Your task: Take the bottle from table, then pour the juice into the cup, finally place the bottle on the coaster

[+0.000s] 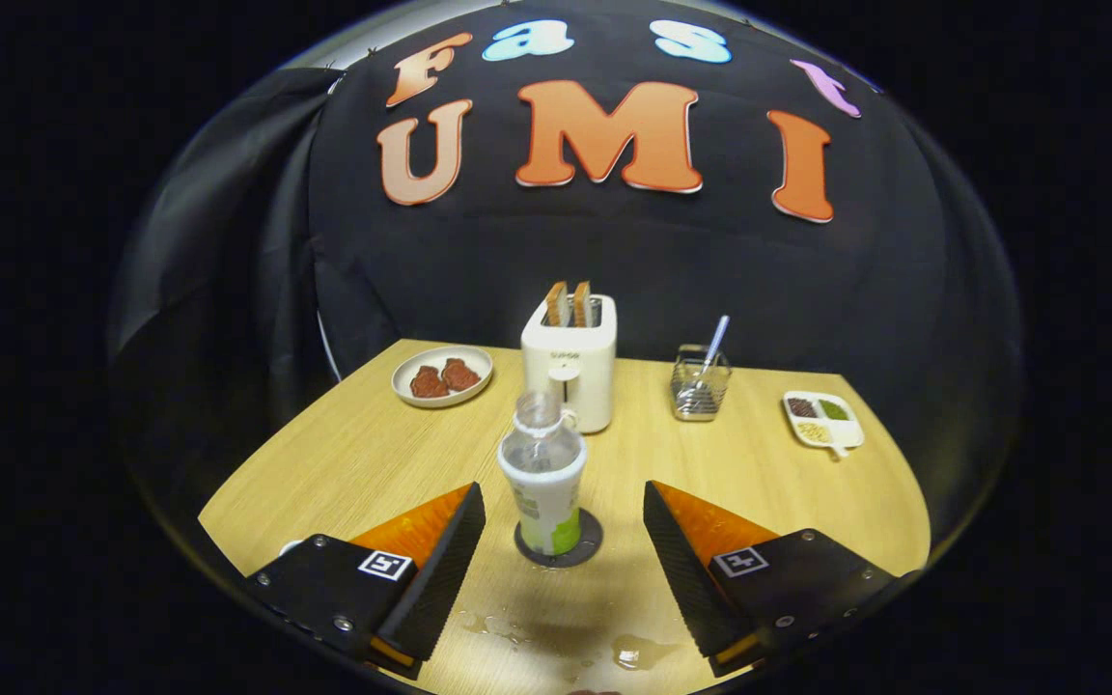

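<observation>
Gripper view: we see the gripper (564, 526) spread wide, grasping nothing; the bottle (543, 473) stands upright on the coaster (587, 548) between our fingers; spilled drops wet the table (344, 463) nearby.

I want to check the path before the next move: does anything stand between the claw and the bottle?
Nothing visible does. The claw is open, and the bottle stands upright on the coaster between and just ahead of its fingers. The toaster stands beyond the bottle.
</observation>
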Tool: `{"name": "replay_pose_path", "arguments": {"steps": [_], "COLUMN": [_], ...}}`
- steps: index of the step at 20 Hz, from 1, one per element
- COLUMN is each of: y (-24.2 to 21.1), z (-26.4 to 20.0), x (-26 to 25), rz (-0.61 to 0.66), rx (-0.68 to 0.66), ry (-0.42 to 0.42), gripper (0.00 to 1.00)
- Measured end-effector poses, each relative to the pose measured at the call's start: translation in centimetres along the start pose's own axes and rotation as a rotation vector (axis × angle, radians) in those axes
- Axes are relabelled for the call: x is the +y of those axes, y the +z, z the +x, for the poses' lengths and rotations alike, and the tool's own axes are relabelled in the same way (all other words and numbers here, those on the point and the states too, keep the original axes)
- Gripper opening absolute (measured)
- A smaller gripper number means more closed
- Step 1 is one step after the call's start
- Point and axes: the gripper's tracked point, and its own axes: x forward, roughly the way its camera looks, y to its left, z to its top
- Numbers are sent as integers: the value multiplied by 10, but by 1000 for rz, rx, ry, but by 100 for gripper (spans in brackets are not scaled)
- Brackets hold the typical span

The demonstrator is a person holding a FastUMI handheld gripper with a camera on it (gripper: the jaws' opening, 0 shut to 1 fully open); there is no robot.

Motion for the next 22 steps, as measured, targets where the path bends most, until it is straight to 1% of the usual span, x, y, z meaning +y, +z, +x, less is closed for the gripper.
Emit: {"name": "replay_pose_path", "arguments": {"steps": [3,5,8,11,15,17,22], "y": [46,58,77,83,80,77,68], "z": [-40,-62,-92,-115,-127,-126,-116], "x": [-15,-26,-43,-50,-60,-61,-69], "rz": [35,38,42,70,60,60,90], "rx": [-57,-55,-94,-128,-147,-147,-137], "ry": [-30,-50,-90,-97,-118,-108,-115], "gripper": [97,97,97,97,97,97,97]}}
